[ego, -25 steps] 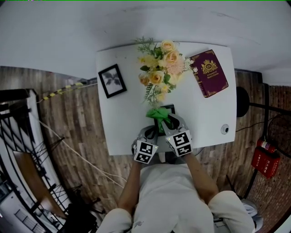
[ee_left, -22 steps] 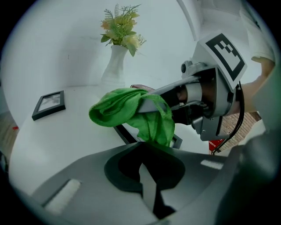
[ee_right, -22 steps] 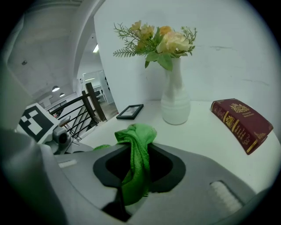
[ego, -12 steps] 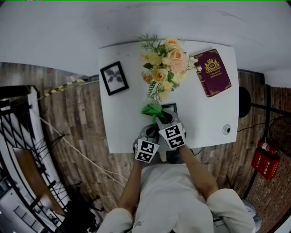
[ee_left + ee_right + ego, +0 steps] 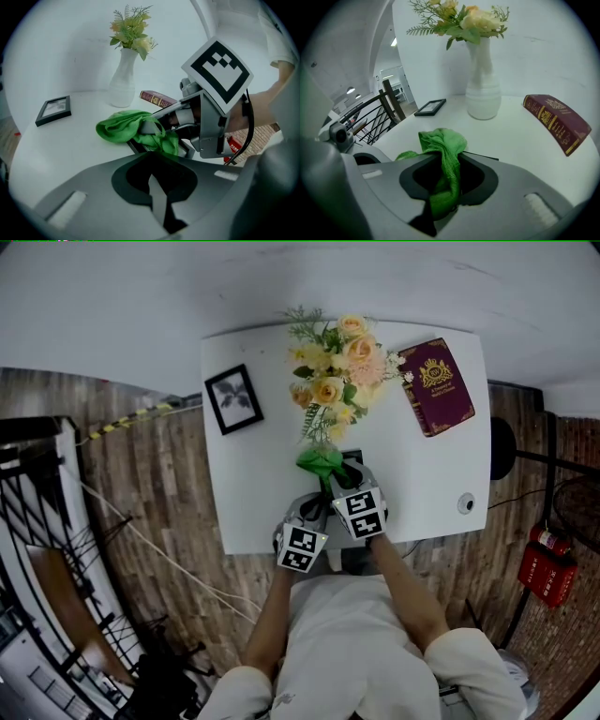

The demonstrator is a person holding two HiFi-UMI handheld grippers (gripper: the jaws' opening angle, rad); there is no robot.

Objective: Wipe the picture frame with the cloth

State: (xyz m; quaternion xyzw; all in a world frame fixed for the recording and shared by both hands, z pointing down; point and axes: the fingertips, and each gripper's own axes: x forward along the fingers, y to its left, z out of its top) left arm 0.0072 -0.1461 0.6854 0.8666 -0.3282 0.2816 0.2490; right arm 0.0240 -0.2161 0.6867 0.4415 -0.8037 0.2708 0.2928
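A green cloth (image 5: 319, 461) lies bunched on a small black picture frame (image 5: 352, 465) near the front of the white table (image 5: 253, 493). My right gripper (image 5: 332, 478) is shut on the cloth (image 5: 440, 140), which runs down between its jaws. Only a thin black edge of the frame (image 5: 481, 155) shows past the cloth. My left gripper (image 5: 313, 514) sits just to the left, at the frame's near side. Its jaws look shut on the frame's near edge (image 5: 137, 147). In the left gripper view the right gripper (image 5: 157, 125) presses the cloth (image 5: 123, 127) onto the frame.
A white vase of flowers (image 5: 336, 367) stands behind the frame, close to the cloth. A maroon book (image 5: 436, 387) lies at the back right. A second black frame (image 5: 231, 399) lies at the back left. A round socket (image 5: 466, 504) sits near the right edge.
My right gripper has carried the cloth a little left and then forward over the frame, towards the vase. The left gripper has stayed where it was.
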